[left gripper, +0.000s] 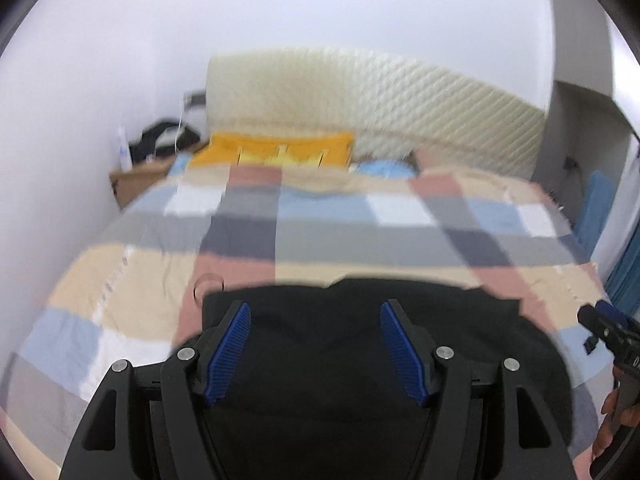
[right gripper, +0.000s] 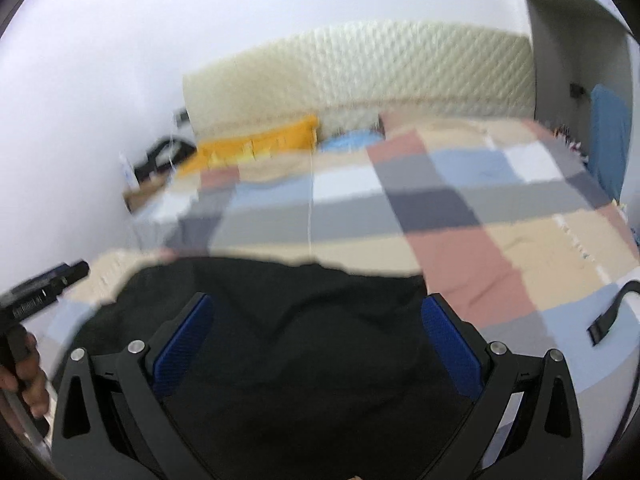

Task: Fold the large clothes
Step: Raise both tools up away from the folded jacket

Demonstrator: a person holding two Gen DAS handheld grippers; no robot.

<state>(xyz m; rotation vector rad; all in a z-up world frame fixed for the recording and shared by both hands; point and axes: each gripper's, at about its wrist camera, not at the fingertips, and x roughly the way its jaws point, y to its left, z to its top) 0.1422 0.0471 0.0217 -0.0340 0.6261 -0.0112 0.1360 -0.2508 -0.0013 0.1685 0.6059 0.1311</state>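
**Black garment on the bed, both grippers empty**

While the black garment (left gripper: 360, 360) lies flat near the bed's (left gripper: 120, 280) front edge, the left gripper (left gripper: 315, 350) and right gripper (right gripper: 316, 344) hover with fingers wide, holding nothing. It looks soft, light and floppy; pinching its far corners seems best.

Both views are blurred; the black garment (left gripper: 320, 360) is cut off by the lower picture edge, so its near part is hidden; dark things (left gripper: 160, 140) beyond the far left corner of the bed (left gripper: 120, 272) are too blurred to tell.
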